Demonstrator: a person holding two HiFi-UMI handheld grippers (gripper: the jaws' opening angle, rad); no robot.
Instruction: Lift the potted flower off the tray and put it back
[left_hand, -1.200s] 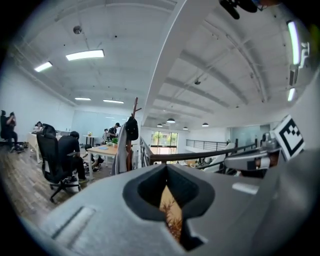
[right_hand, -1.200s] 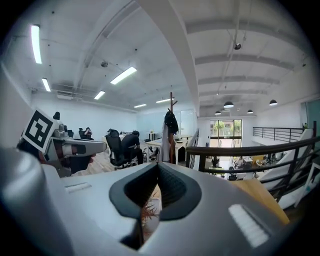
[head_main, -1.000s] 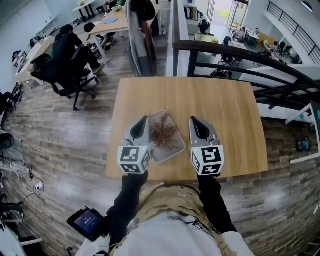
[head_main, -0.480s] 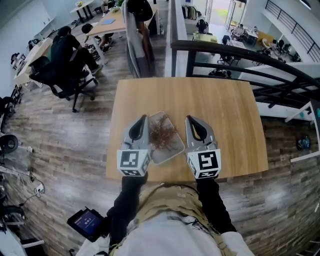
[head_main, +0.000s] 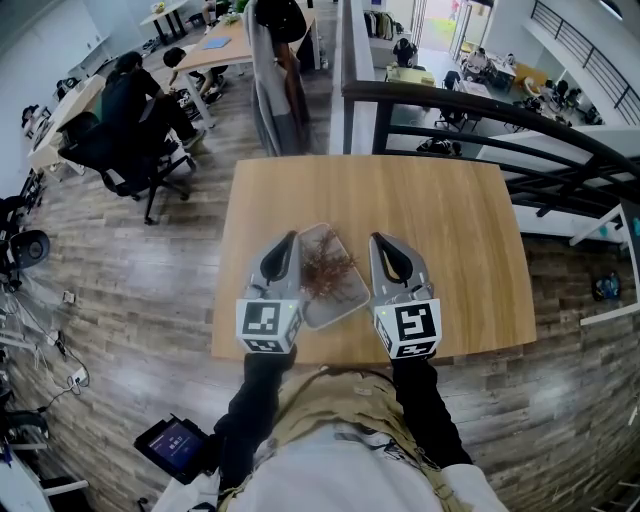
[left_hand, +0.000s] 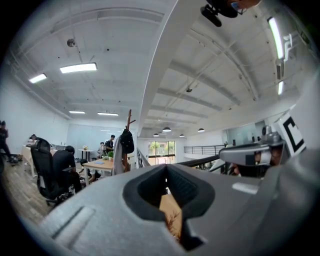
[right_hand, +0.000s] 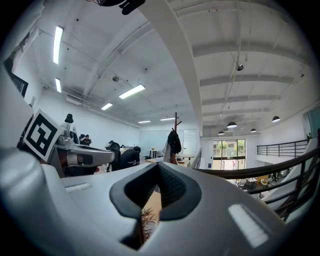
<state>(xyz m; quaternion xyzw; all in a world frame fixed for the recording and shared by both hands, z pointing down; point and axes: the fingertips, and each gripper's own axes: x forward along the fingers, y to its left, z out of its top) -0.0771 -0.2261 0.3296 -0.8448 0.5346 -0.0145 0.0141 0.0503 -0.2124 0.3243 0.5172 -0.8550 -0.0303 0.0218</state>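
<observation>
A potted flower (head_main: 325, 265) with dry reddish-brown sprigs stands on a pale grey tray (head_main: 345, 300) near the front edge of the wooden table (head_main: 450, 230). My left gripper (head_main: 291, 238) hovers just left of the plant and my right gripper (head_main: 375, 238) just right of it, both pointing away from me. Each is shut with nothing between its jaws, and neither touches the plant. In the left gripper view the shut left gripper (left_hand: 167, 166) fills the lower frame, with a sprig (left_hand: 175, 220) below it. The right gripper view shows the right gripper (right_hand: 159, 165) the same way.
A dark railing (head_main: 480, 110) runs behind the table at the right. A coat rack (head_main: 275, 60) stands behind the table. Seated people and office chairs (head_main: 130, 150) are at desks far left. A tablet (head_main: 175, 445) lies on the floor by my left leg.
The right gripper has drifted slightly left toward the tray. The left gripper, the plant and the tray stay where they were.
</observation>
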